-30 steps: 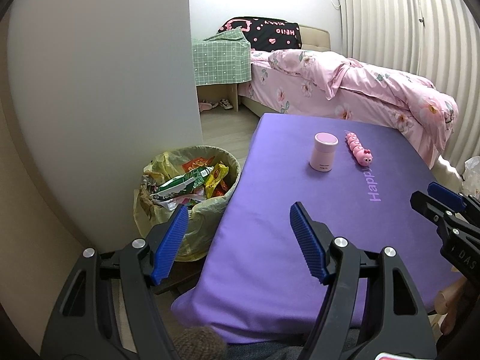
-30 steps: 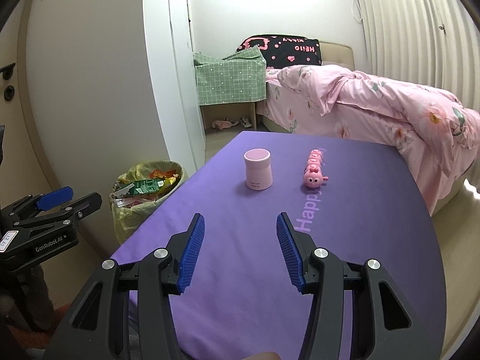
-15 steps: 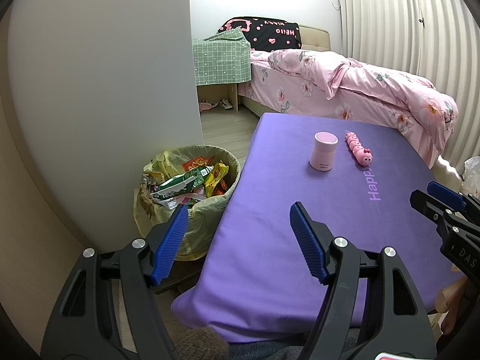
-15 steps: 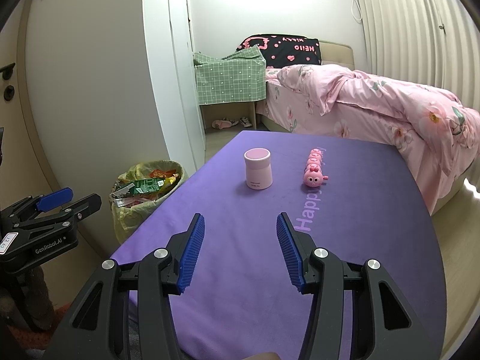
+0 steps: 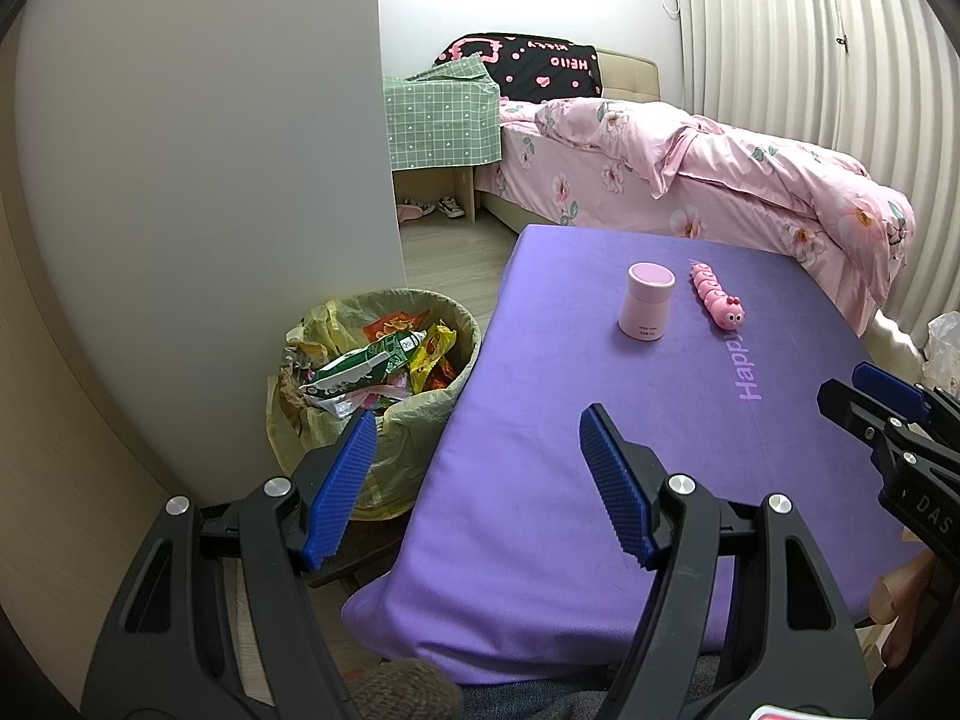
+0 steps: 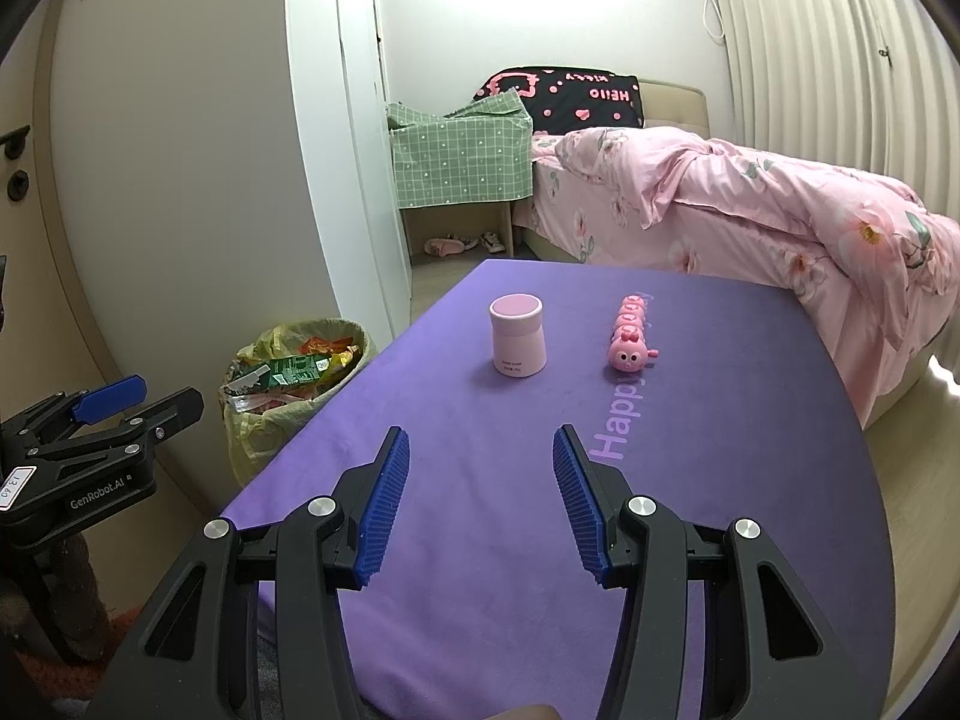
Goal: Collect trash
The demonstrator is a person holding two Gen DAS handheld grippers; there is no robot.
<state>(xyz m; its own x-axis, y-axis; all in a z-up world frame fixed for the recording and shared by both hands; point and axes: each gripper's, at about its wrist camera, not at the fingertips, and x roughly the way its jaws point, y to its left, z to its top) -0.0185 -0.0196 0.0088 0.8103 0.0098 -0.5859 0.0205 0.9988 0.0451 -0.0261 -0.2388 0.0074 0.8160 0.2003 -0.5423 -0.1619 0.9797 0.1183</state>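
Nothing has shifted over the last second: both views match the earlier ones. Left hand-held gripper (image 5: pixel 477 429) hangs spread and empty over the near left edge of the purple tabletop (image 5: pixel 540 510); right hand-held gripper (image 6: pixel 480 450) is likewise spread, pinching nothing. Trash fills the lined bin (image 5: pixel 384 360) on the floor, left of the tabletop. Only a pink jar (image 6: pixel 517 335) and a caterpillar toy (image 6: pixel 630 339) stand farther off, so collecting looks finished, or paused.

One jar (image 6: pixel 518 341), one toy caterpillar (image 6: pixel 630 345), one bin (image 5: pixel 384 396)
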